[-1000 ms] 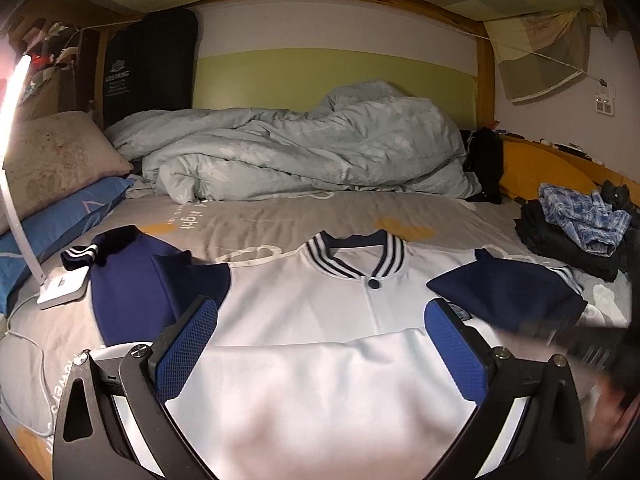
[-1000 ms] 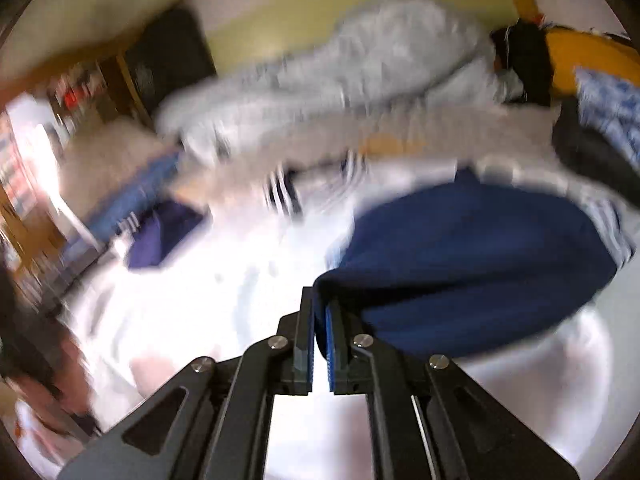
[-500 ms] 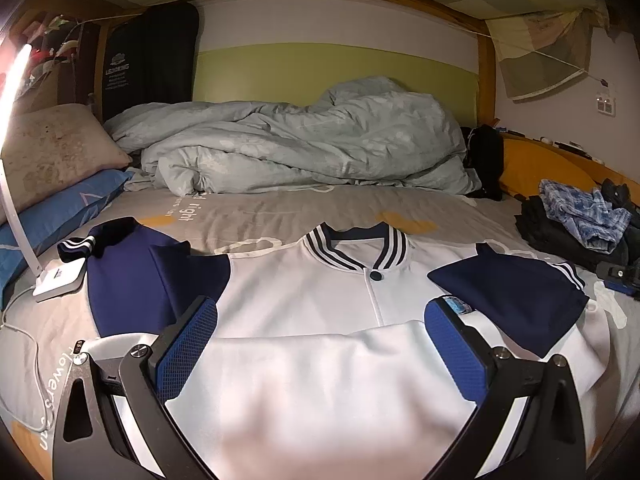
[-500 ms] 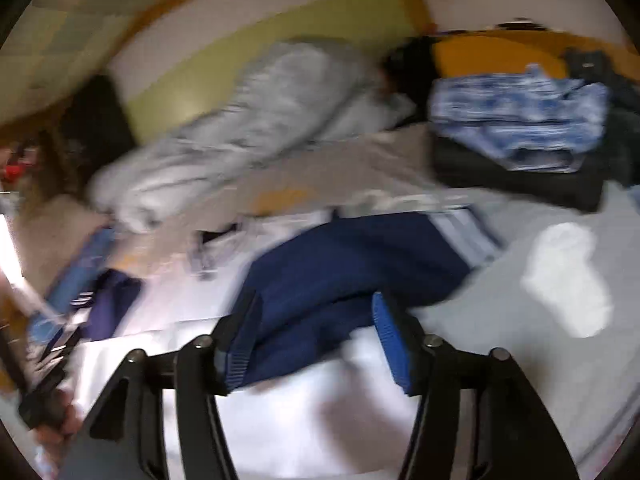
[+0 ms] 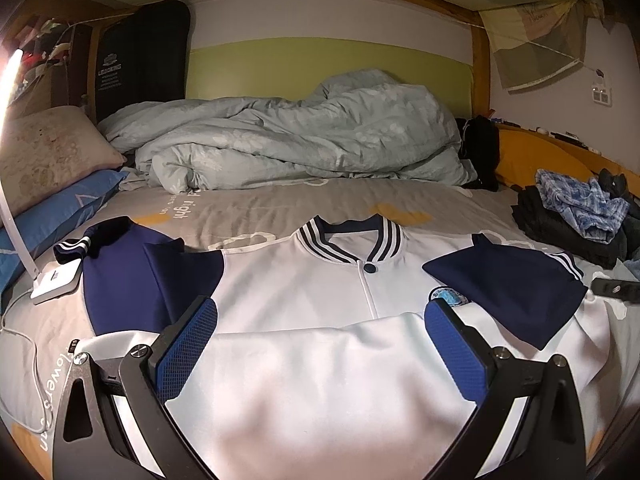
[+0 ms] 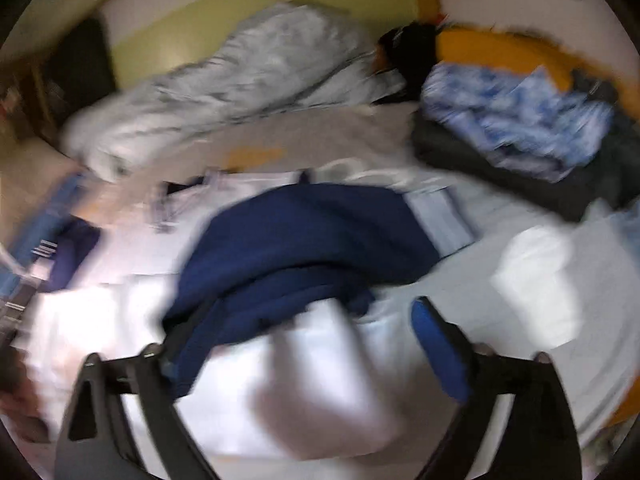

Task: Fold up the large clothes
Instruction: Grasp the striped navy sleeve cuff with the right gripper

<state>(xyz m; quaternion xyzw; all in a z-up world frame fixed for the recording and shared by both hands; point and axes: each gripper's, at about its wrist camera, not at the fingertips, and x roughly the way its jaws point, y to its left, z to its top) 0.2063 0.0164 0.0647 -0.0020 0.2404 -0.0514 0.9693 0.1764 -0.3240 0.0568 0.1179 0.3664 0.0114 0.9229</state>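
Note:
A white baseball jacket (image 5: 320, 292) with navy sleeves and a striped collar lies face up on the bed, its hem folded up over the body. The right navy sleeve (image 5: 508, 288) is folded in onto the chest; the left navy sleeve (image 5: 132, 276) lies out to the side. My left gripper (image 5: 320, 344) is open and empty, hovering over the folded hem. In the blurred right wrist view my right gripper (image 6: 316, 344) is open over the folded navy sleeve (image 6: 304, 232) and holds nothing.
A rumpled grey duvet (image 5: 304, 136) fills the far end of the bed. Pillows (image 5: 48, 160) and a white lamp base (image 5: 56, 280) sit at the left. A pile of dark and blue plaid clothes (image 5: 576, 208) lies at the right.
My right gripper was shut on the navy sleeve, then opened and let it go onto the jacket; it has drawn back a little. The left gripper stays open and barely moves.

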